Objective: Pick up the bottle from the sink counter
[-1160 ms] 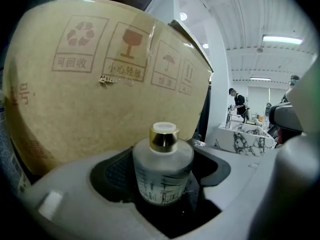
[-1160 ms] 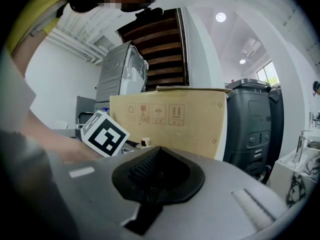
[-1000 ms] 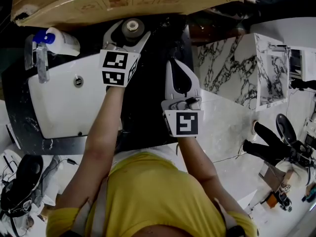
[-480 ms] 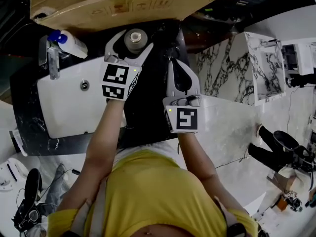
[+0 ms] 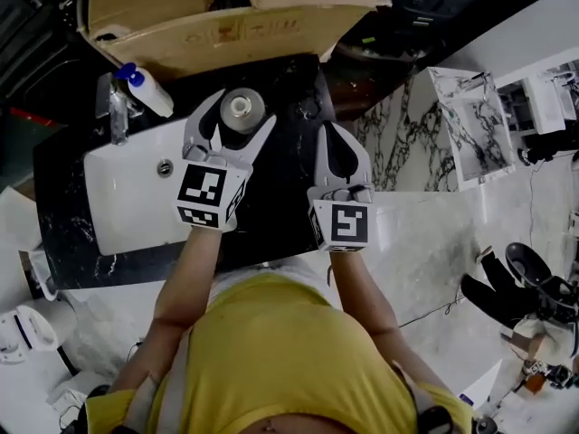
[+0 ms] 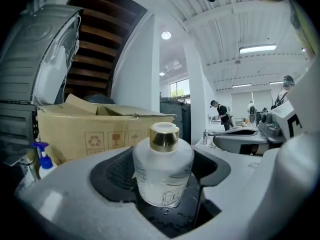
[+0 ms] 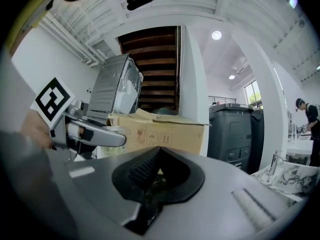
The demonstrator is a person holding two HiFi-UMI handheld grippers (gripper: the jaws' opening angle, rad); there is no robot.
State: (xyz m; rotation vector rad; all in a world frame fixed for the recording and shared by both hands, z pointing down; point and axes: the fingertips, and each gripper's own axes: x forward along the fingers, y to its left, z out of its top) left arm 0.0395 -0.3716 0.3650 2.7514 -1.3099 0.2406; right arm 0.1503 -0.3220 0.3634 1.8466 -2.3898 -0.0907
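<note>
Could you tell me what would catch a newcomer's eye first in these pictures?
The frosted bottle with a gold cap stands upright on the black sink counter, squarely between the open jaws of the left tool. Beside it the right tool hangs shut and empty over the same counter. A large cardboard box sits just behind the bottle.

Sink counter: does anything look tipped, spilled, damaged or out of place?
Nothing spilled or damaged. The bottle stands upright between the left tool's open jaws. The one oddity is a big cardboard box with open flaps at the back of the counter, crowding the faucet and pump dispenser.
</note>
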